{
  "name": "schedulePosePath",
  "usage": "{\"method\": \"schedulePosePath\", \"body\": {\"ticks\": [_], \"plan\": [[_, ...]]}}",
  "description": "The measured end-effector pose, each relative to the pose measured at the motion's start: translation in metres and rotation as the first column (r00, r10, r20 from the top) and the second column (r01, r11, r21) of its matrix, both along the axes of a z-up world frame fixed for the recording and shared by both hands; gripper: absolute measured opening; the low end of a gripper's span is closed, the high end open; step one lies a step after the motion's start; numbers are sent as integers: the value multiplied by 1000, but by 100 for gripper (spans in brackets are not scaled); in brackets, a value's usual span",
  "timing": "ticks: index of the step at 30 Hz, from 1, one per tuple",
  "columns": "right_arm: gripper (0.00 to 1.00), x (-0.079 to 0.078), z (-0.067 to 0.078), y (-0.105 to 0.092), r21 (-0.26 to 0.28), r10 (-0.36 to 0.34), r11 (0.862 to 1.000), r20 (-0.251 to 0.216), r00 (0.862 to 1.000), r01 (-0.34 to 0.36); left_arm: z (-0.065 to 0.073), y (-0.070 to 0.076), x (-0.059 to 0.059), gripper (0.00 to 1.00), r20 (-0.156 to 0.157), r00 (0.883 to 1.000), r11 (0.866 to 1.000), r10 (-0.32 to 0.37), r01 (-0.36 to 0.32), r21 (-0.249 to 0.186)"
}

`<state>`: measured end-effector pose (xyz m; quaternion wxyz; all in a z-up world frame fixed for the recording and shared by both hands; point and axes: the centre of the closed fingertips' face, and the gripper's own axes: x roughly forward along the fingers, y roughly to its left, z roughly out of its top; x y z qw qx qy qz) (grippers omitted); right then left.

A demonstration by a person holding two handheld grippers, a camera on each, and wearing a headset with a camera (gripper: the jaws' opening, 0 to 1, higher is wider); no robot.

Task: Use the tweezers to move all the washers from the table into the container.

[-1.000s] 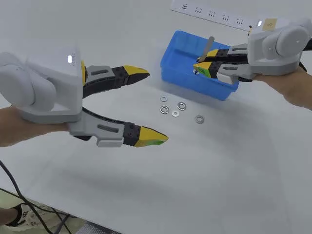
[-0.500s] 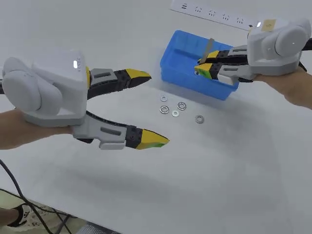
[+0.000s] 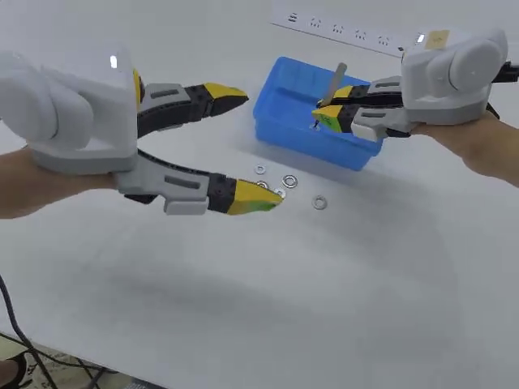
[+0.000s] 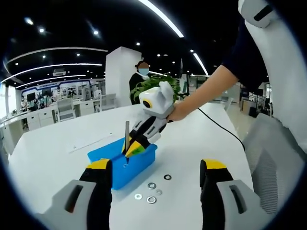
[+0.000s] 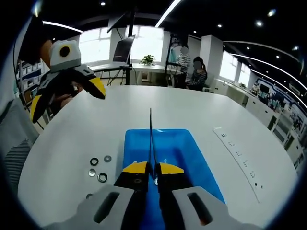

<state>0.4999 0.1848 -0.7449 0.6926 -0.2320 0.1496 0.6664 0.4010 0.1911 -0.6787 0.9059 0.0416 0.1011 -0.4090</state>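
Tweezers (image 3: 336, 83) stand nearly upright over the blue container (image 3: 292, 134), clamped in the right gripper's (image 3: 324, 116) closed jaws. The left gripper (image 3: 259, 147) gapes wide, holding nothing, above the washers (image 3: 289, 181) on the table (image 3: 365, 267).

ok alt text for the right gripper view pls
The right gripper, shut on the tweezers, is over the blue container on a white table. Loose washers lie beside it, and the open left gripper hovers beyond them.
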Motion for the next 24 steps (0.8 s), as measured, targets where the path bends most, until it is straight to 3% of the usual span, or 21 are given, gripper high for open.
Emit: {"method": "schedulePosePath", "body": {"ticks": [3,6,9,11,15,17,20,24], "plan": [[7,-6,5,0,-3,24,1000,5,1000,-24,12,-5,20,77,21,1000,999,-9,10,-35],[7,-6,7,-1,-17,36,999,18,999,-36,19,-11,44,77,57,998,1000,-9,10,-23],[7,-3,10,-1,-20,30,999,26,999,-29,20,-21,69,74,50,998,999,-41,41,-7],[8,-2,13,-2,-17,28,999,29,999,-28,22,-31,77,70,35,996,996,-82,83,-15],[8,-5,15,-4,-28,47,999,36,998,-46,21,-44,85,69,30,990,991,-136,136,-3],[8,-7,15,-5,-35,60,998,41,997,-59,18,-51,84,59,32,985,985,-168,166,39],[8,-9,13,-7,-48,71,996,37,997,-69,17,-56,77,39,13,977,976,-214,213,53],[8,-11,8,-10,-69,89,994,37,995,-87,15,-59,72,33,-8,972,971,-234,234,48]]}}
